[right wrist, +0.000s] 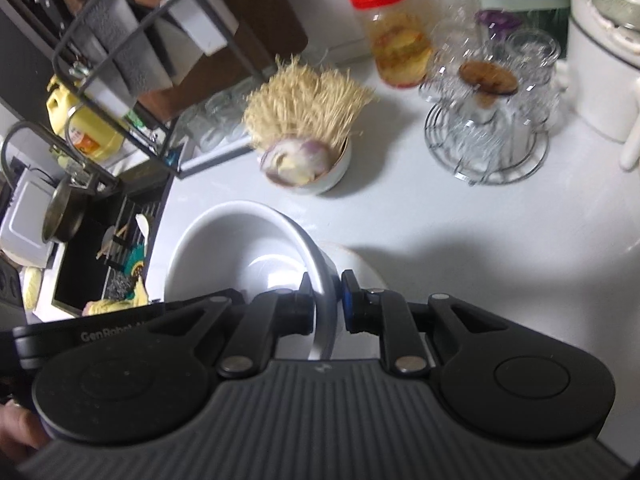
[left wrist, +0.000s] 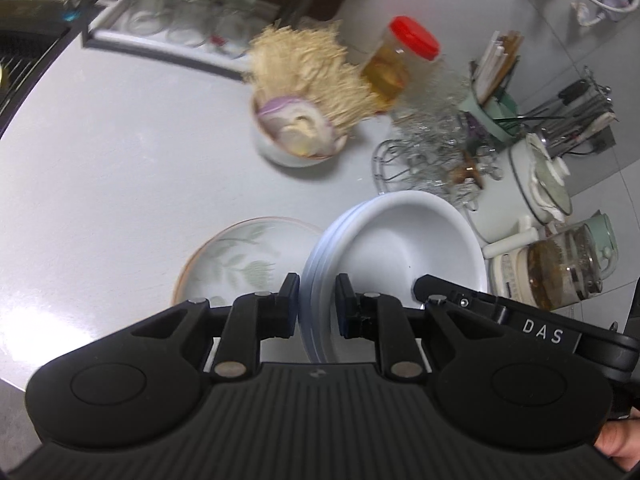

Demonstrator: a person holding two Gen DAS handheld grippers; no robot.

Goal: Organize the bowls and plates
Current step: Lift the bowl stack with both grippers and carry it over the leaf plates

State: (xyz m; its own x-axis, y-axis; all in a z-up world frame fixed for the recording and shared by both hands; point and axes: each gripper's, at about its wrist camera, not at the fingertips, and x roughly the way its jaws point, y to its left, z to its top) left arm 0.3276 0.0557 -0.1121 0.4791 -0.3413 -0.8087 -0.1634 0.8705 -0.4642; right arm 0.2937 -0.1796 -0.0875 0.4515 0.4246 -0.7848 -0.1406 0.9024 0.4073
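A: Where's the stack rn?

B: The stack of white bowls (left wrist: 396, 248) sits between both tools, over the white counter (left wrist: 120, 152). Left gripper (left wrist: 318, 304) pinches the near-left rim, one finger outside, one inside. Right gripper (right wrist: 326, 300) pinches the opposite rim the same way. Both sets of tongs are pressed onto the rim, not spread.

A: Lifted or resting?

B: Can't tell for sure. Frames are blurry, so I'd judge it's in transit.

A: And the floral plate (left wrist: 244, 264)?

B: Flat on the counter, just beside the stack on its left, partly hidden by the left fingers. Looks like the likely landing spot, but that's a guess.

A: How to do this bit well?

B: Keep both hands level w/ each other so the stack doesn't tilt and the nested bowls don't slide apart. Move slow; rims are glazed and smooth, prob slippery in the pads. Lower straight down, centred. Let go only once the weight is fully down, and release both sides together.

A: Hazards?

B: The bowl of onion and enoki (left wrist: 296, 136) and the glass rack (right wrist: 486, 120) stand further back (well apart for now). Don't swing wide toward them.
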